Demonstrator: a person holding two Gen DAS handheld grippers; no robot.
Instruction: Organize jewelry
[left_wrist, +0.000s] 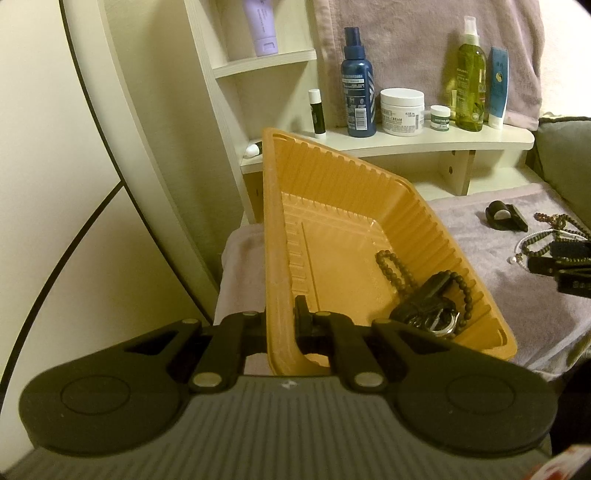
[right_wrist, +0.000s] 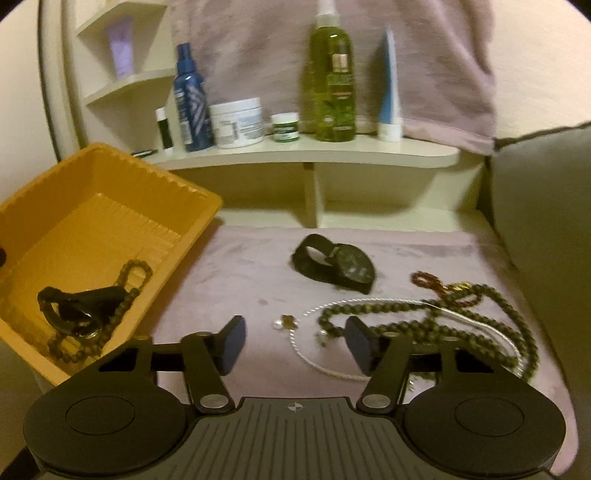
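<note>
My left gripper (left_wrist: 282, 321) is shut on the near rim of the orange ribbed tray (left_wrist: 369, 177), which stands tilted on the purple cloth. In the tray lie a dark bead bracelet (left_wrist: 391, 264) and a black watch (left_wrist: 428, 306). In the right wrist view, my right gripper (right_wrist: 295, 343) hovers open low over the cloth. A white cord necklace (right_wrist: 317, 360) and a small charm (right_wrist: 284, 321) lie between its fingers, untouched. A green bead necklace (right_wrist: 491, 306), a brown bead bracelet (right_wrist: 428, 280) and a second black watch (right_wrist: 332, 264) lie beyond. The tray (right_wrist: 110, 173) is at the left.
A cream shelf (right_wrist: 303, 151) behind holds a blue bottle (right_wrist: 190, 99), a white jar (right_wrist: 240, 122), a green spray bottle (right_wrist: 330, 85) and tubes. A grey cushion (right_wrist: 543, 206) borders the cloth on the right. A towel (right_wrist: 424, 74) hangs behind the shelf.
</note>
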